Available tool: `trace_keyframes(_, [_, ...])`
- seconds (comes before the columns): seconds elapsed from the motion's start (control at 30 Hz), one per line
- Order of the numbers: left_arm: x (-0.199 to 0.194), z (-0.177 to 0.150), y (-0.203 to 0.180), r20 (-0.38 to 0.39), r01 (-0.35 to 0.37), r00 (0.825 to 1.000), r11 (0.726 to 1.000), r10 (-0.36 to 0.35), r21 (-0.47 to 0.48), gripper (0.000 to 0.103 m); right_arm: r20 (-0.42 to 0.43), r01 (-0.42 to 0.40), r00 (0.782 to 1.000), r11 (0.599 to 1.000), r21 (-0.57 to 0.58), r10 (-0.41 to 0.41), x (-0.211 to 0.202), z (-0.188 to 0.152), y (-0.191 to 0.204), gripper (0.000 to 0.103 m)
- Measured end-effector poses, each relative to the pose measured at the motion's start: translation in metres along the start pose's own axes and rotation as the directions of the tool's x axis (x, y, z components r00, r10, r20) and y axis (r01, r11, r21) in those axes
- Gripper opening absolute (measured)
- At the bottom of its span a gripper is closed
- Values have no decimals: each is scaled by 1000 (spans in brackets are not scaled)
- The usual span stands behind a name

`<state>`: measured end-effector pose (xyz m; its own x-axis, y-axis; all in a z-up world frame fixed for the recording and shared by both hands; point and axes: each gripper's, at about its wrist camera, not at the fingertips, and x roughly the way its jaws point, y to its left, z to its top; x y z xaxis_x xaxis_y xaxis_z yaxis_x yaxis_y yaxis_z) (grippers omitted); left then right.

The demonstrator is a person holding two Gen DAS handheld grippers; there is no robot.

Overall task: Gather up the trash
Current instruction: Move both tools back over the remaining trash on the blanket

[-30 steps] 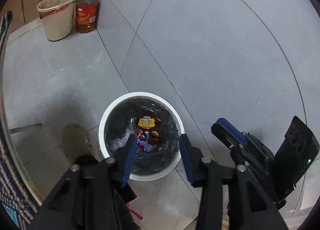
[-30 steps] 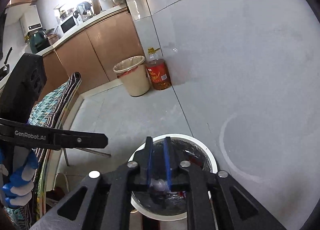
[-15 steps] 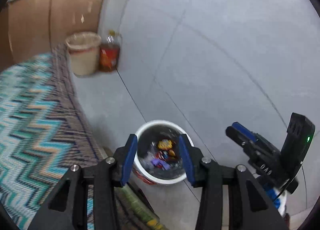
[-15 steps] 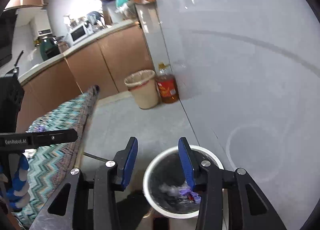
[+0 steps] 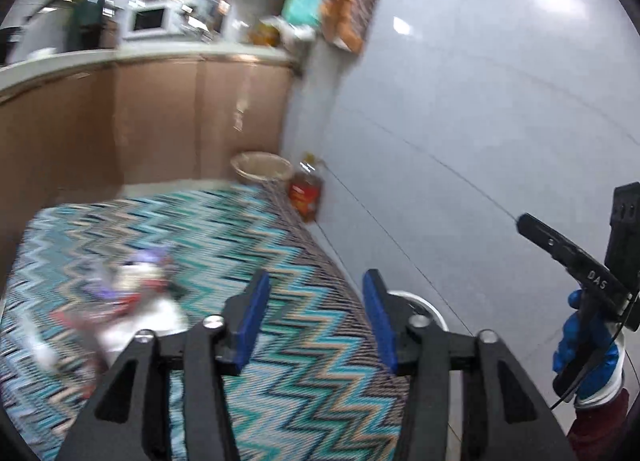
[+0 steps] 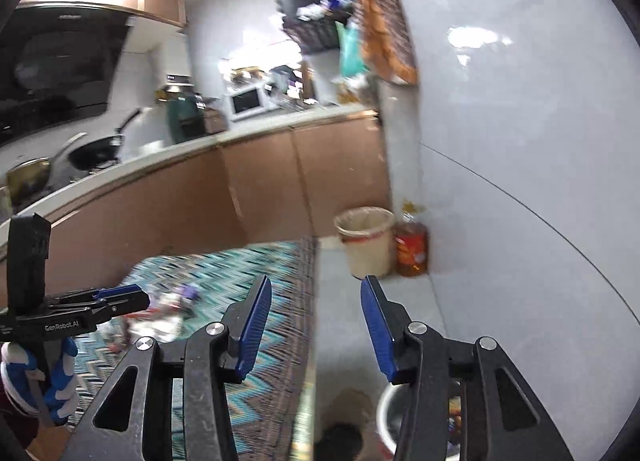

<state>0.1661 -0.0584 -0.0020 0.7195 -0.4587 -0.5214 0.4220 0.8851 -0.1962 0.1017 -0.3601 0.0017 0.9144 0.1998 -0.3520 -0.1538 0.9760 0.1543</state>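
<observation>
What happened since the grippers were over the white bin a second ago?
Both have lifted away from the white bin toward the zigzag tablecloth. The right hand-held gripper, earlier shut on a pale scrap, has been opening and is now empty. The left hand-held gripper has opened wider, with nothing in it. The trash pile, beige bin and oil bottle stayed put.

Zigzag teal tablecloth (image 5: 224, 237), brown cabinets (image 6: 256, 197) behind, oil bottle (image 5: 306, 193) against the grey wall, white microwave (image 6: 249, 101), black pan (image 6: 96, 149) on the counter
</observation>
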Motion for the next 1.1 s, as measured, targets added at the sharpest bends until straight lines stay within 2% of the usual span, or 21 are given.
trace_keyframes(0.17, [-68, -7, 53, 100, -125, 986, 991, 130, -54, 55, 27, -67, 997, 996, -60, 68, -10, 15, 43, 46])
trace_keyframes(0.3, [-116, -21, 99, 150, -219, 960, 967, 237, -127, 55, 39, -104, 993, 989, -107, 109, -20, 23, 73, 47])
trace_keyframes(0.47, [-161, -40, 144, 187, -286, 926, 932, 329, -223, 55, 39, -139, 988, 978, -156, 146, -22, 30, 102, 48])
trace_keyframes(0.53, [-172, -47, 159, 185, -298, 919, 921, 348, -252, 55, 33, -155, 986, 974, -167, 163, -20, 31, 113, 48])
trace_keyframes(0.77, [-166, -72, 181, 141, -302, 926, 911, 350, -281, 54, -7, -208, 978, 959, -193, 211, 1, 30, 138, 48])
trace_keyframes(1.1, [-98, -87, 185, 19, -273, 958, 933, 285, -233, 55, -122, -259, 962, 954, -148, 243, 54, 11, 144, 48])
